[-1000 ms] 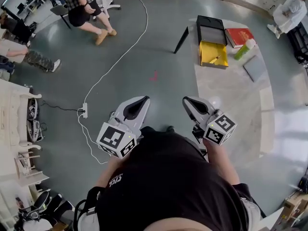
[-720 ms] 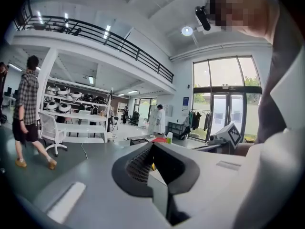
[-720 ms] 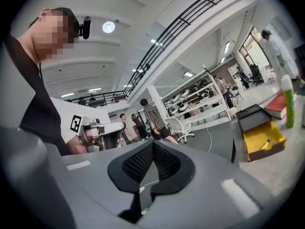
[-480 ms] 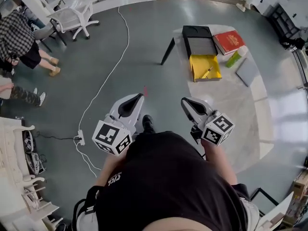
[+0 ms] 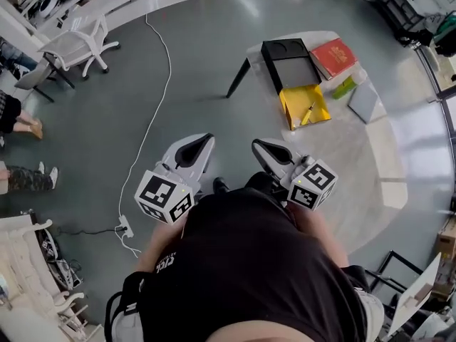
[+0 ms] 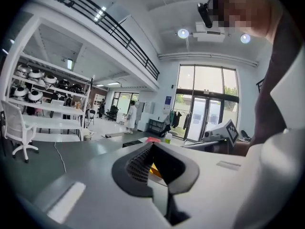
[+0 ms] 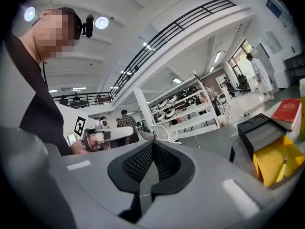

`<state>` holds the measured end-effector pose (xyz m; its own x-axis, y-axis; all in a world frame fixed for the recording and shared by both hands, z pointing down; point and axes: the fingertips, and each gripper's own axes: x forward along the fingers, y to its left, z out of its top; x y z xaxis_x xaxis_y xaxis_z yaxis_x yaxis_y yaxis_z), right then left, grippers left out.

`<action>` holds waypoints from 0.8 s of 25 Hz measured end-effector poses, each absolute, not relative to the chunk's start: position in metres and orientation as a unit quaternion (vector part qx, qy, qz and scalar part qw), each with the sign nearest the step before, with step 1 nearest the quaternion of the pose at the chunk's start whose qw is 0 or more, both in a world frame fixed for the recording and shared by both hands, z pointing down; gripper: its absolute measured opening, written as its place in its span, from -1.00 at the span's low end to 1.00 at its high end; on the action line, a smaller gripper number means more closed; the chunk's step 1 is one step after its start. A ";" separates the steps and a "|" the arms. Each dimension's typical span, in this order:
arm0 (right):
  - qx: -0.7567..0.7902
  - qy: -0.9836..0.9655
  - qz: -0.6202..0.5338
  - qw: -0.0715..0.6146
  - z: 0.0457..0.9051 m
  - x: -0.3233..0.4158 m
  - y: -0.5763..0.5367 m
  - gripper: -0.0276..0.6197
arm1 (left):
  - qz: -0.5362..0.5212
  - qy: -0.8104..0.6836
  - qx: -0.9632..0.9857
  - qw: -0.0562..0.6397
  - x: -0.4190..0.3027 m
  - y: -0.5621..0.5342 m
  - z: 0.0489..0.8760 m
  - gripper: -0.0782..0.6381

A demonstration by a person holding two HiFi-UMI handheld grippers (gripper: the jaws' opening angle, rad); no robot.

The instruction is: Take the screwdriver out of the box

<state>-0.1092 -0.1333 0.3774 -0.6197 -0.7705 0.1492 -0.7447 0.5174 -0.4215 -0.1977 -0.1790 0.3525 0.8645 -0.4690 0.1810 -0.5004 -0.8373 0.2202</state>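
Note:
A yellow open box (image 5: 295,98) lies on a pale table (image 5: 342,155) at the upper right of the head view, with the screwdriver (image 5: 308,112) inside it. The right gripper view shows the same box (image 7: 271,162) and screwdriver (image 7: 284,165) at its right edge. My left gripper (image 5: 206,140) and right gripper (image 5: 258,144) are held side by side in front of my body, well short of the table. Both are shut and hold nothing. In their own views, the left gripper (image 6: 152,145) and the right gripper (image 7: 152,145) have their ribbed pads closed together.
On the table beside the yellow box are a black box (image 5: 288,55), a red book (image 5: 333,52), a green bottle (image 5: 344,87) and a grey flat pad (image 5: 363,102). A white cable (image 5: 153,120) runs across the floor to a power strip (image 5: 126,226). A white chair (image 5: 71,48) stands far left.
The table and its boxes have come closer and slid left in the head view as I walk toward them. Both grippers travel along, still shut and empty.

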 end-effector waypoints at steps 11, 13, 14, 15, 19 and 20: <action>-0.501 0.831 -0.239 0.039 0.385 -0.025 -0.178 -0.87 | 0.083 -0.163 0.973 0.144 -0.099 -0.225 0.365 -0.78; -0.515 0.821 -0.241 0.049 0.385 0.000 -0.182 -0.87 | 0.089 -0.143 0.975 0.142 -0.072 -0.228 0.364 -0.78; -0.521 0.818 -0.237 0.054 0.385 0.012 -0.183 -0.87 | 0.092 -0.133 0.977 0.143 -0.058 -0.228 0.363 -0.78; -0.527 0.815 -0.233 0.057 0.383 0.024 -0.184 -0.87 | 0.095 -0.122 0.977 0.144 -0.045 -0.228 0.363 -0.77; -0.549 0.802 -0.222 0.077 0.379 0.070 -0.188 -0.87 | 0.123 -0.088 0.979 0.136 0.001 -0.226 0.364 -0.78; -0.552 0.800 -0.220 0.081 0.378 0.080 -0.189 -0.87 | 0.130 -0.085 0.979 0.133 0.011 -0.227 0.363 -0.77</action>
